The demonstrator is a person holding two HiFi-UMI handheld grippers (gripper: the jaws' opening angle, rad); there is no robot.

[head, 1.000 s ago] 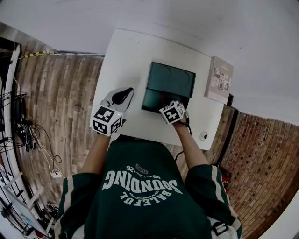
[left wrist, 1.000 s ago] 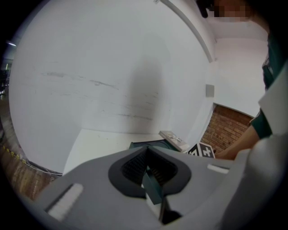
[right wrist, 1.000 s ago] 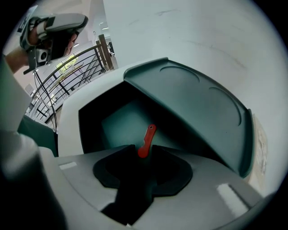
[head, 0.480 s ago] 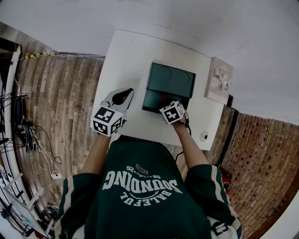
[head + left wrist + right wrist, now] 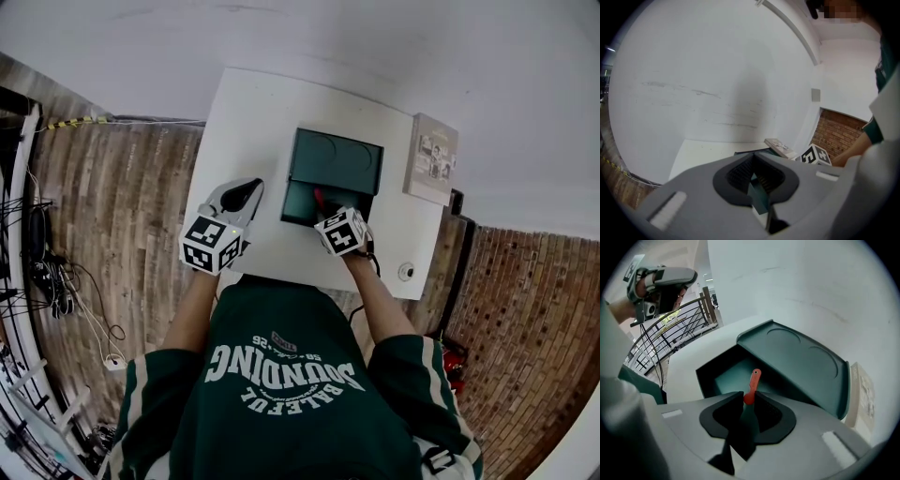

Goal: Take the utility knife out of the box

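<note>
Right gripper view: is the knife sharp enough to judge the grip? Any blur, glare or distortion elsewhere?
Right gripper view: evenly lit, no glare; utility knife crisp between the right gripper's jaws, which have just closed on it; edges bow. Left gripper view: soft shadow on wall, left gripper blurred up close. Head view: strong fisheye; utility knife tiny.

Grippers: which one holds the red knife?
The right gripper: its jaws have just closed on the red knife over the box; the left gripper holds nothing.
</note>
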